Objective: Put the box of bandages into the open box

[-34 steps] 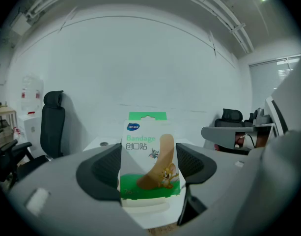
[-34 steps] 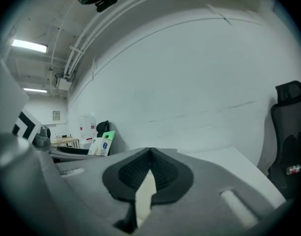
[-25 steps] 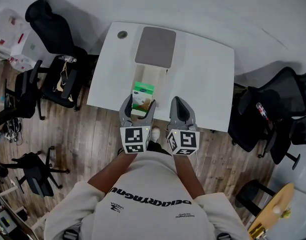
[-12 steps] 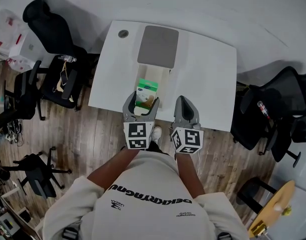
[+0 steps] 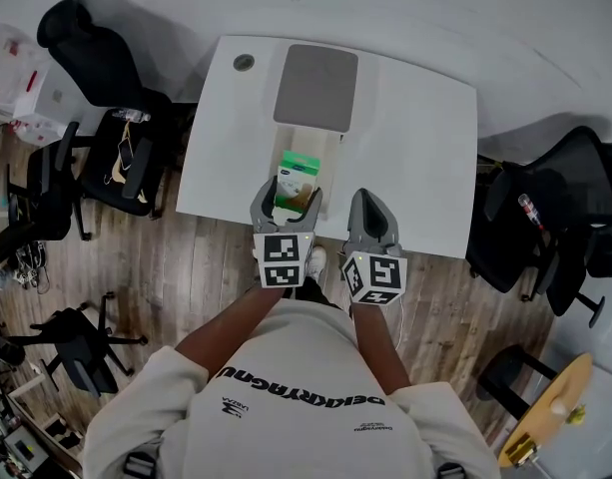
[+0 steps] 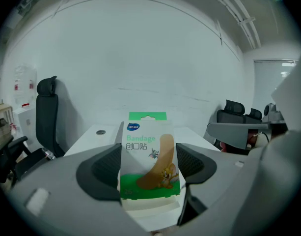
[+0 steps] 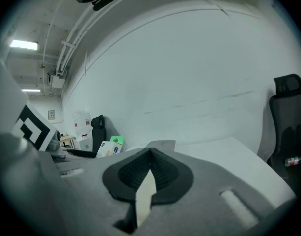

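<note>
Head view, vs. one sec ago: the green-and-white cardboard box of bandages (image 5: 297,172) has been carried fwd from near the front table edge. It is now held over the near end of the open cream carton box (image 5: 320,140), whose flat grey lid (image 5: 315,86) is folded back beyond it on the white table (image 5: 415,148). Earlier the bandage box was seen short of the carton, w/ a strip of cream interior showing ahead of it; that strip is now mostly covered. An in-between position was shown half a sec ago, so the advance is judged small and steady.

Grip: the bandage box is clamped upright btwn the pads of the L gripper (image 5: 288,196), printed face turned toward that gripper's camera. The jaws are set wide only bc the box is wide, and no change in their spread is noted. The R gripper (image 5: 369,204) is kept just beside it, jaws pressed together w/ nothing btwn them; it has been shifted along w/ the left but is given no work.

Meaning for task: transport is judged nearly done; lowering and release are not yet done. Whether the bandage box's bottom edge is already below the carton rim can't be told. A cream edge is seen directly under it in the left gripper view, so a catch on the rim should be watched for at let-down.
</note>
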